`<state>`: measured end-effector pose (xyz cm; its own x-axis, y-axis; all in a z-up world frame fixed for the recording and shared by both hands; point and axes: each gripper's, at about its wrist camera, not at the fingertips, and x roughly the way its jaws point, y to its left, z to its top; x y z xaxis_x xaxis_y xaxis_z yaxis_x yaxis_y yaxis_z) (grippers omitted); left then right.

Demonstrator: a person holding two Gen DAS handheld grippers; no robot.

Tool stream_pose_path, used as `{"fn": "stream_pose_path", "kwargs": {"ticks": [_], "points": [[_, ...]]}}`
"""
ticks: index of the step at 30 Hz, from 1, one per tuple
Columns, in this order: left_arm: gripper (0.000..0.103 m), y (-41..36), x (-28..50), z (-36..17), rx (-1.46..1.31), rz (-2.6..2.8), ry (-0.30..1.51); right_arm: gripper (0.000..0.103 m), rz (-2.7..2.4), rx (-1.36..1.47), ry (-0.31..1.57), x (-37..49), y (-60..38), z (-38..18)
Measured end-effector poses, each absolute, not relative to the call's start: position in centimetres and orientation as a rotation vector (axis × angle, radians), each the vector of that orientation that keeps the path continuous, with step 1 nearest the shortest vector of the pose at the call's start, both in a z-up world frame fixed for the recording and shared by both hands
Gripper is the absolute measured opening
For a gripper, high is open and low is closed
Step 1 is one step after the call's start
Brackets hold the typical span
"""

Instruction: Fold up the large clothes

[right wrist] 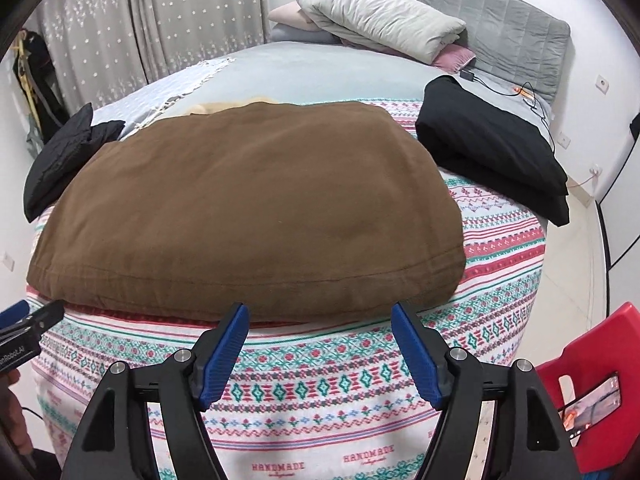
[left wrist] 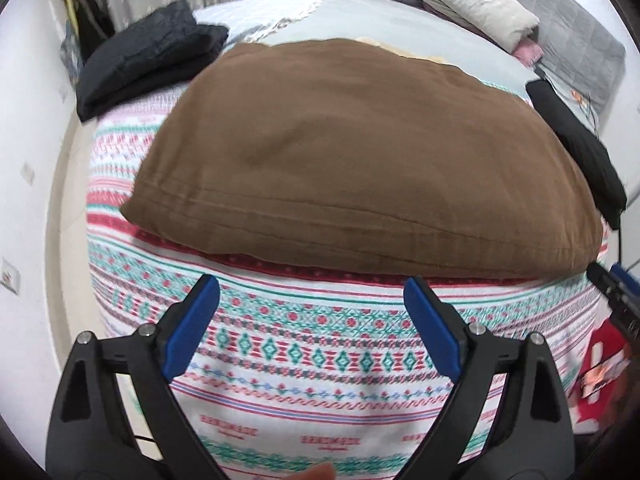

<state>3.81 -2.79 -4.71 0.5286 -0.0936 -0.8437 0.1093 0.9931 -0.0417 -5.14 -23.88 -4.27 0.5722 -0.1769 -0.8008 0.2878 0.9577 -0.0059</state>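
Observation:
A large brown garment (left wrist: 352, 160) lies folded into a thick rectangle on the patterned bedspread (left wrist: 304, 344); it also shows in the right wrist view (right wrist: 248, 208). My left gripper (left wrist: 312, 284) is open and empty, just short of the garment's near edge. My right gripper (right wrist: 320, 312) is open and empty, at the near edge by the garment's right corner. The right gripper's tip shows at the far right of the left wrist view (left wrist: 612, 292). The left gripper's tip shows at the left edge of the right wrist view (right wrist: 36, 320).
A folded black garment (right wrist: 492, 148) lies right of the brown one, another black garment (left wrist: 148, 56) to its left. Pillows (right wrist: 380, 16) and a grey headboard (right wrist: 512, 28) are at the far end. A red chair (right wrist: 592, 392) holding a phone stands at the right. Curtains (right wrist: 152, 20) hang behind.

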Motion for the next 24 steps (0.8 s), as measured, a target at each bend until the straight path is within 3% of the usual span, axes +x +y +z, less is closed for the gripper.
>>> {"fn": "stream_pose_path", "kwargs": {"ticks": [11, 22, 24], "points": [[0.093, 1.9, 8.9, -9.4, -0.392, -0.008, 1.093, 0.075, -0.26, 0.107, 0.934, -2.4, -22.0, -5.7], [0.093, 8.3, 13.3, -12.0, -0.737, -0.024, 0.858, 0.075, -0.223, 0.067, 0.895, 0.4, -20.1, -7.7], [0.077, 8.7, 13.4, -12.1, -0.77, -0.021, 0.83, 0.075, -0.201, 0.05, 0.871, 0.8, -19.7, -7.9]]}}
